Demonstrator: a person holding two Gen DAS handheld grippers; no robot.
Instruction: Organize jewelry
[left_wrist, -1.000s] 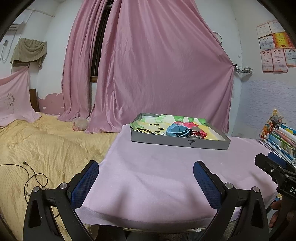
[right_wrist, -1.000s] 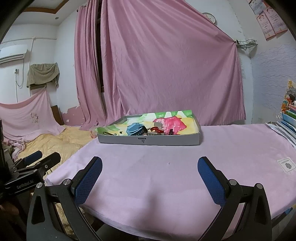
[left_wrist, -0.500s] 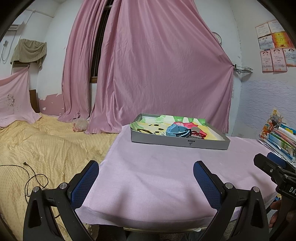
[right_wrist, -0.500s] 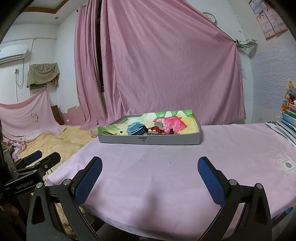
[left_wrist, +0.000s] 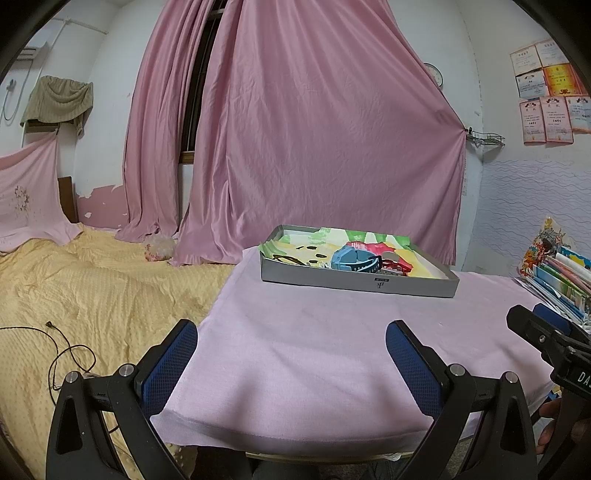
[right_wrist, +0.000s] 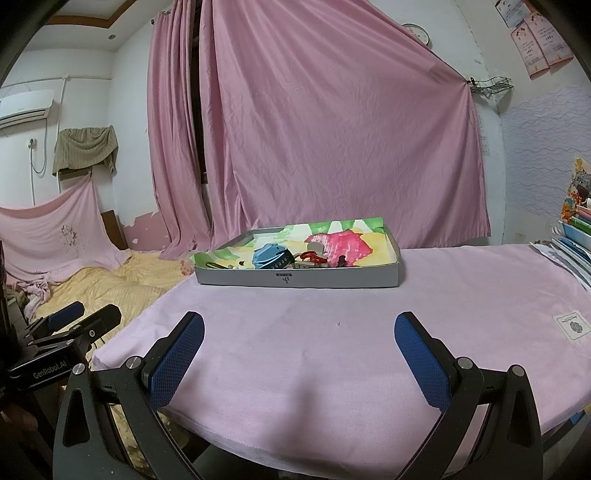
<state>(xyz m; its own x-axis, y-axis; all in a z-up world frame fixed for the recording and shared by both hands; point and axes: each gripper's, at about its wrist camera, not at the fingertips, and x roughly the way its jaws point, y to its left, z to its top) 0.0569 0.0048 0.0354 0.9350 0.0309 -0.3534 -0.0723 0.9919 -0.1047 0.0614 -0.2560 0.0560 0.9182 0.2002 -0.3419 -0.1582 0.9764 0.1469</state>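
Hovering at the pink-clothed table's near edge, left gripper and right gripper gape wide, empty; bare cloth stretches ahead to the gray tray.

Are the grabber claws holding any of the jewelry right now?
No, nothing is held. The left gripper and right gripper are both open over the pink cloth; the jewelry stays in the gray tray.

Table under pink cloth, shallow grey tray resting on far side
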